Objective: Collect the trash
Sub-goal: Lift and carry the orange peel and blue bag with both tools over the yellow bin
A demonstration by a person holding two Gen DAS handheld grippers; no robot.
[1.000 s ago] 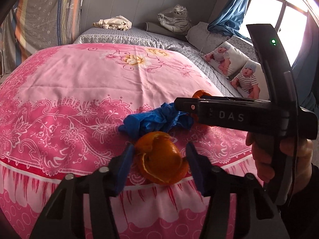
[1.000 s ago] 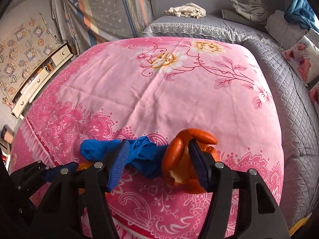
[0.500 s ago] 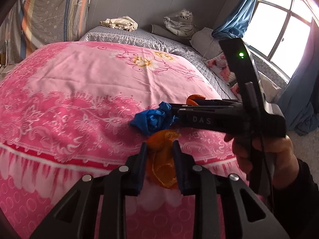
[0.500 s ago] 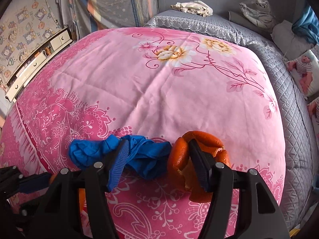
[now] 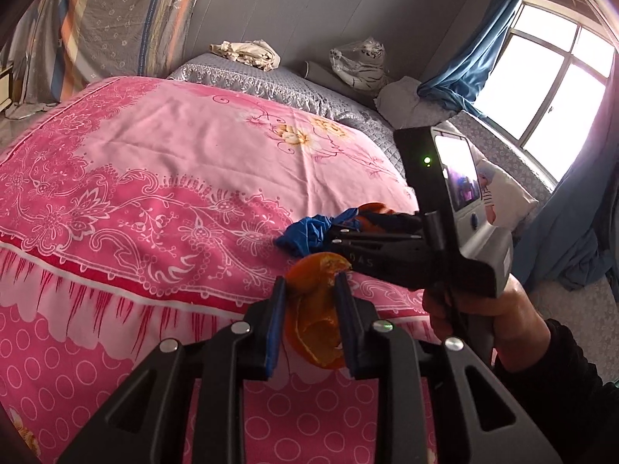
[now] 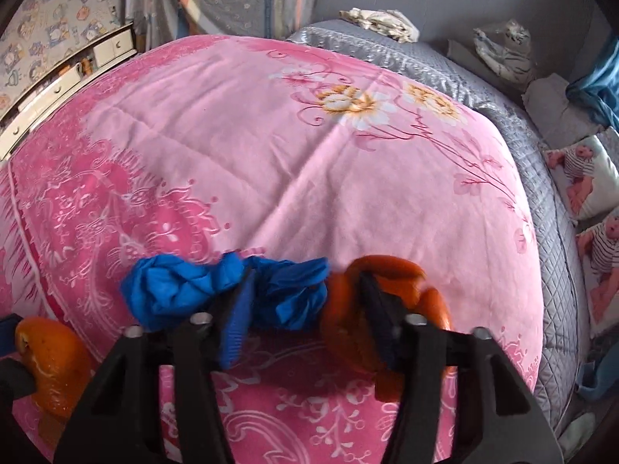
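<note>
**Orange peel clamped on the left, jaws spread on the right**

Orange peel (image 5: 315,309) sits pinched between the narrowed jaws of the left gripper (image 5: 309,301), at the near edge of the pink quilt (image 5: 174,162) on the bed. The right gripper (image 6: 305,309) has its jaws wide apart, straddling part of a crumpled blue glove (image 6: 182,294) and touching a second orange peel (image 6: 390,301), whose rim the right jaw pokes into. Both lie on the quilt.
</note>
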